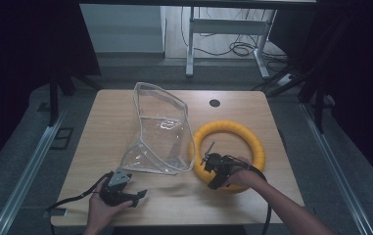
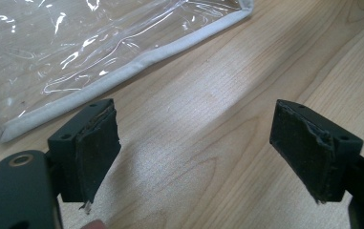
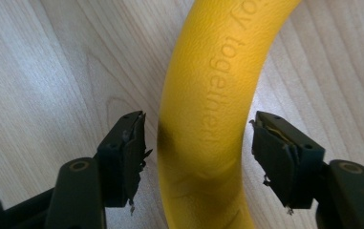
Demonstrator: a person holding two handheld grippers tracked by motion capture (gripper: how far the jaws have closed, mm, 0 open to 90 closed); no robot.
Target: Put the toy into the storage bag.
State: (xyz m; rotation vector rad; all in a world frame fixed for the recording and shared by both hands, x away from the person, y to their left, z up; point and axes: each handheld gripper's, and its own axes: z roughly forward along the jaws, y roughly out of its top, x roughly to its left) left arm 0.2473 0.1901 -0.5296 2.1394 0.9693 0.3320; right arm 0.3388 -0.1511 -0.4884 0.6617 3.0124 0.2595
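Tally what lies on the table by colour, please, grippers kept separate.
Yellow: 1, the ring
Clear: 1, the plastic bag
Black grippers: 2, left gripper and right gripper
Total: 4

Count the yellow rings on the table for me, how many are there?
1. The yellow ring lies flat on the table's right half, beside the clear plastic bag. The right gripper straddles its near side, pads not yet touching.
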